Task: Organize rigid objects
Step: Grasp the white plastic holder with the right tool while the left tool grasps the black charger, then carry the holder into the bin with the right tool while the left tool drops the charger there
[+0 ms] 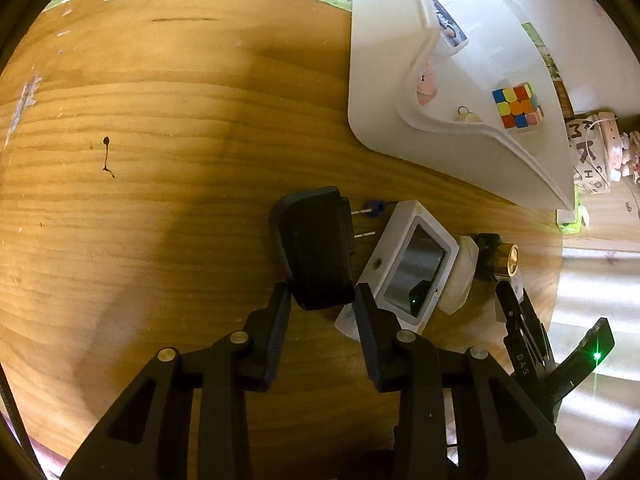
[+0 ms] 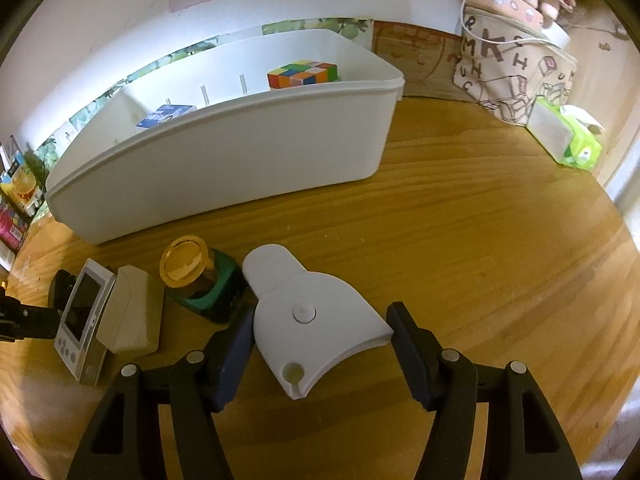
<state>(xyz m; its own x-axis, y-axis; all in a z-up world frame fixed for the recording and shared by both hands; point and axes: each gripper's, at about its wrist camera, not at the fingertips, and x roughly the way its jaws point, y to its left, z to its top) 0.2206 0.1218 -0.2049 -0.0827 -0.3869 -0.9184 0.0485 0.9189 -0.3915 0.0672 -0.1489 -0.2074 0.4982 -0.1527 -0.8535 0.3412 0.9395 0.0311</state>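
left gripper (image 1: 322, 300): jaws wide, straddling the charger's (image 1: 314, 248) near end, nothing held; closing could shove it into the meter (image 1: 412, 270)
right gripper (image 2: 320, 344): wide open around the white piece (image 2: 308, 312); curved, may squirt out
bin (image 2: 224, 160): behind, cube (image 2: 302, 74) inside

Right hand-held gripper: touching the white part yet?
Apart. The right wrist view shows wood visible between each finger of the right hand-held gripper and the white part; jaws open around it.
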